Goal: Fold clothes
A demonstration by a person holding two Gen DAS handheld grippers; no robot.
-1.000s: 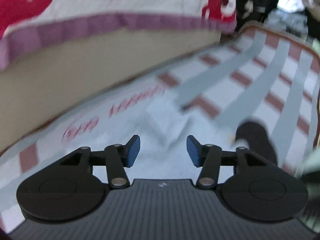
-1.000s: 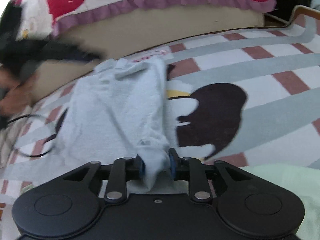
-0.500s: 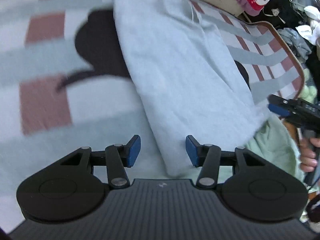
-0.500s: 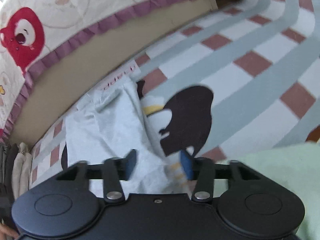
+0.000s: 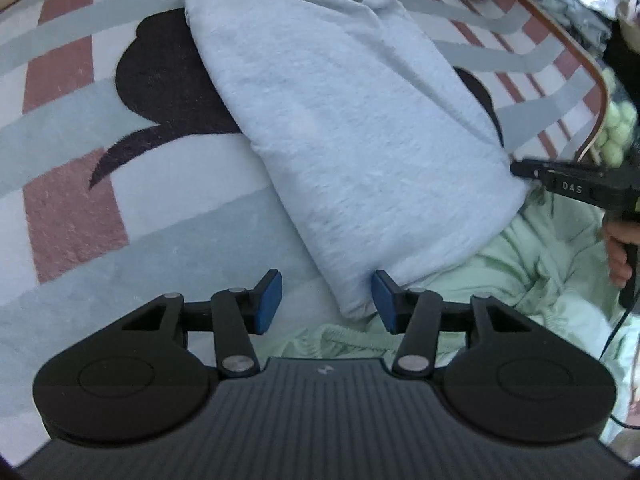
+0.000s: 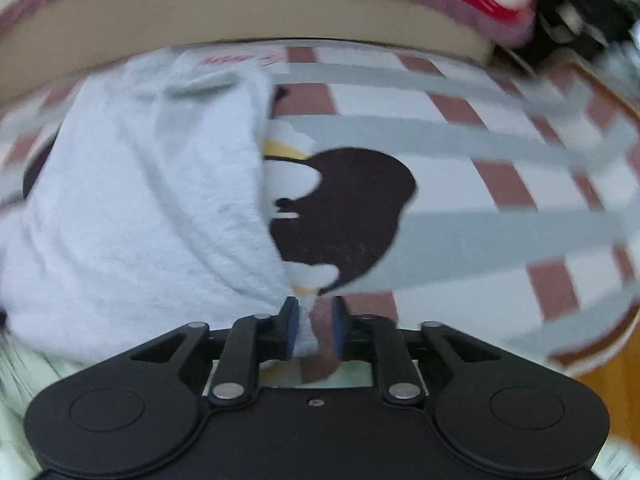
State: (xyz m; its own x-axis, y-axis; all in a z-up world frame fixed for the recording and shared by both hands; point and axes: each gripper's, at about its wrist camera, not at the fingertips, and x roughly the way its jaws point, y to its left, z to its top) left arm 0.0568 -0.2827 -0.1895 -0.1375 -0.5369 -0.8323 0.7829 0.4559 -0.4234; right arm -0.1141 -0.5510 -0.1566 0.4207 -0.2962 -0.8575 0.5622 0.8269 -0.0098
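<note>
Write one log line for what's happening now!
left gripper: open, at grey garment corner | right gripper: closing on its other corner | rug: underneath

Pale grey-blue fleecy garment point(image 5: 340, 128), folded into a long tapering band with a collar-like fold at its far end, lying diagonally across the striped penguin-print rug point(image 5: 80, 208), its near end overlapping a crumpled pale green garment point(image 5: 532, 260) beside it.

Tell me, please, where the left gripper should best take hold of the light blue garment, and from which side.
Probably the near corner of the light blue garment, just ahead of the open left gripper. Come straight forward and down: the folded edge ends there in a thick point. The right gripper is closing on the other near corner.
</note>
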